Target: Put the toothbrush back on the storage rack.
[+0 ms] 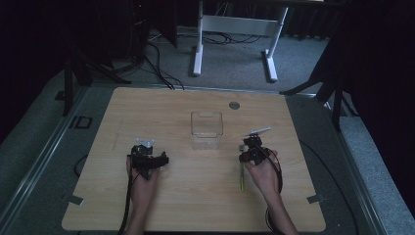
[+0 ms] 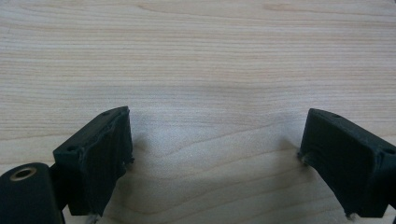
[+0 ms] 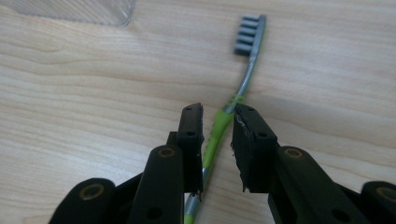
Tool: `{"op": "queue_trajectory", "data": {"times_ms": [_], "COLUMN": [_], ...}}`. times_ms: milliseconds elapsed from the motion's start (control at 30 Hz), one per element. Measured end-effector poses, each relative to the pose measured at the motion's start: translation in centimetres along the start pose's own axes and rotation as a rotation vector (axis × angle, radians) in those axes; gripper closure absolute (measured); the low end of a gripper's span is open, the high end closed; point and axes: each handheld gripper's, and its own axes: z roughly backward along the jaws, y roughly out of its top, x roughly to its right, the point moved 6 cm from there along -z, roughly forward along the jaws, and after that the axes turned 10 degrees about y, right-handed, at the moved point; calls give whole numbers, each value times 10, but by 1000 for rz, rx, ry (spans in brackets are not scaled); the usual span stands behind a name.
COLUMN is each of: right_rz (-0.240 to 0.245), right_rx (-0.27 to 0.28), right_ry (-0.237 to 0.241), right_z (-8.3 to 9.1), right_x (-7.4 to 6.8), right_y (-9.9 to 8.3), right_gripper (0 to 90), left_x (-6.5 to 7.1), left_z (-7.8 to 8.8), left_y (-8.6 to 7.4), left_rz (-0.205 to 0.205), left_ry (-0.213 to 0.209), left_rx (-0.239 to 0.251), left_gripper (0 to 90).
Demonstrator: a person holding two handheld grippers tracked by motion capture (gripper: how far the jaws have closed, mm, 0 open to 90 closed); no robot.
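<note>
Right gripper (image 3: 218, 122) jaws straddle the green-and-grey toothbrush (image 3: 247, 70) lying flat on the table (image 1: 171, 205), near the clear container (image 1: 206, 128); pad contact unclear, handle end cut off below. Left gripper (image 2: 215, 140) spread wide over bare wood.

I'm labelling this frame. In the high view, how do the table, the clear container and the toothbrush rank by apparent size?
1. table
2. clear container
3. toothbrush, a thin sliver, partly hidden by the right gripper
</note>
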Motion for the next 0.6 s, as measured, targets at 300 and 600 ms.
{"op": "queue_trajectory", "data": {"times_ms": [300,600], "right_rz": [-30,-46], "right_rx": [-58,-97], "right_ry": [-1,-8], "right_z": [-4,-6], "right_x": [1,1], "right_y": [1,4], "right_gripper": [740,749], "left_x": [0,0], "left_z": [0,0], "left_y": [0,0], "left_rz": [0,0], "left_ry": [0,0], "left_rx": [0,0], "left_gripper": [95,95]}}
